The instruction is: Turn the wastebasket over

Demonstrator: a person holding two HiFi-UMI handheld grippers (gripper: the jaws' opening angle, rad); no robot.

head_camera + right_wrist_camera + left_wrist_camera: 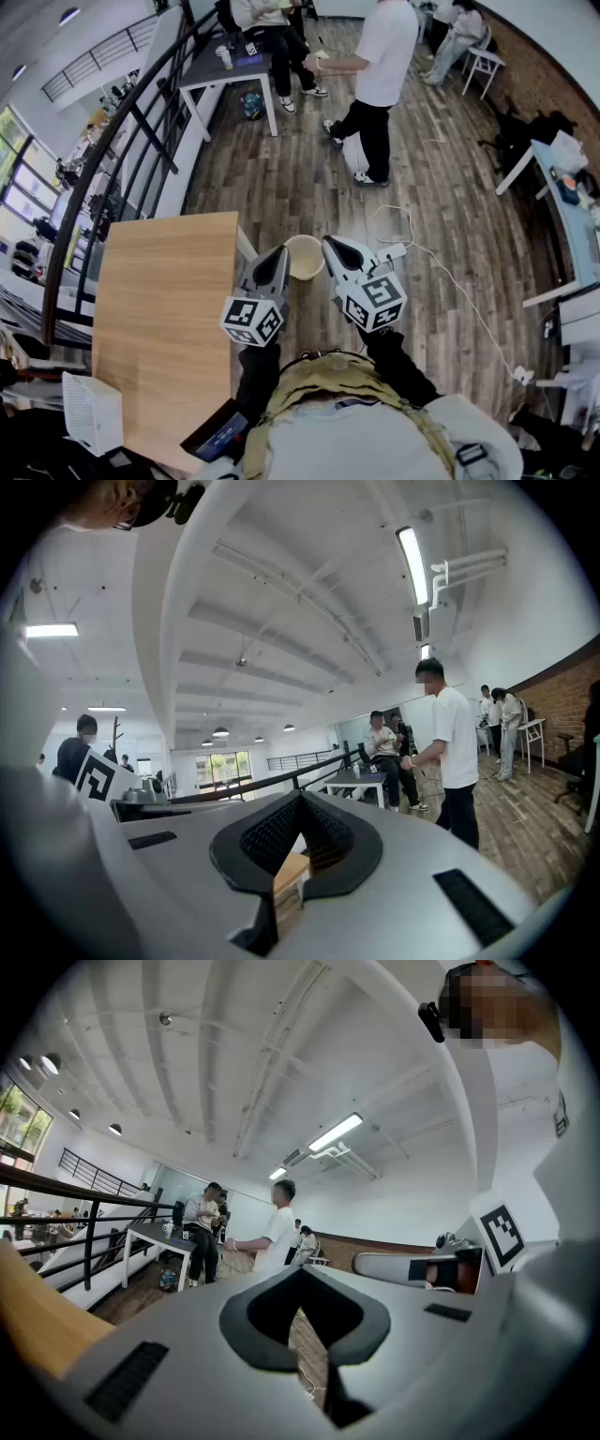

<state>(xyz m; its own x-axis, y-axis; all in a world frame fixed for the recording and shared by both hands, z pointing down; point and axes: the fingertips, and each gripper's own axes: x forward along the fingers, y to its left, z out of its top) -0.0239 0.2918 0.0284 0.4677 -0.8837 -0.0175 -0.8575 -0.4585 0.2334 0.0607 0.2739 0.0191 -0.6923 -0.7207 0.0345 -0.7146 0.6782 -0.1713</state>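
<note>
A round cream wastebasket (305, 259) stands on the wood floor, its open mouth up, just beyond the corner of a wooden table (159, 309). In the head view it lies between and below the two gripper noses. My left gripper (279, 253) is held level over its left rim and my right gripper (330, 244) over its right rim; whether either touches it I cannot tell. Both are shut with nothing between the jaws. The left gripper view (301, 1271) and the right gripper view (300, 797) look out into the room and do not show the basket.
A white cable and power strip (394, 251) lie on the floor to the right of the basket. A person in a white shirt (380, 66) stands farther off. A white perforated box (92, 412) sits on the table's near end. A black railing (141, 141) runs along the left.
</note>
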